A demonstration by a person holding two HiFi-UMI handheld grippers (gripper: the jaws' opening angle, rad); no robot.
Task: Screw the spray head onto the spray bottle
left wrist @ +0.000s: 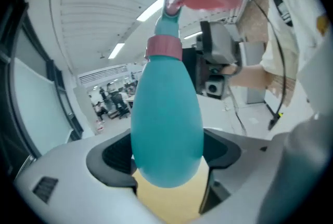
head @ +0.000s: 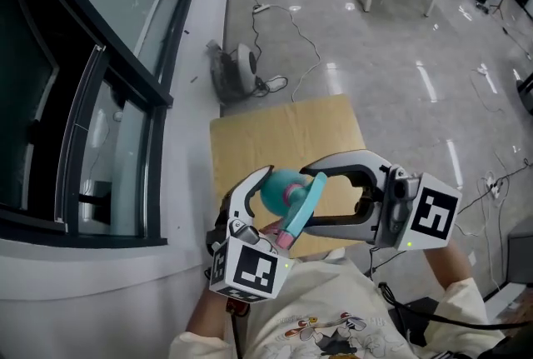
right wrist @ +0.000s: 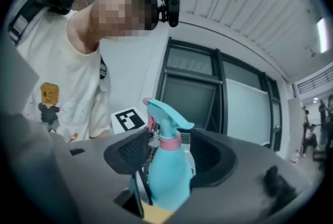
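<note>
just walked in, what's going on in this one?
A person holds a gripper in each hand, up over a tan board. The left gripper is clamped on the body of a teal spray bottle. The spray head already sits on the neck above a pink collar. The right gripper has its fingers open around the neck, not clamping it. How tightly the head is screwed on I can't tell.

The spray bottle [head: 279, 186] sits between the left tool's [head: 268, 197] jaws, above the worktop [head: 283, 132]. The right tool [head: 306, 197] reaches in from the right. A fan [head: 241, 62] stands on the floor [head: 400, 57] behind the worktop.
</note>
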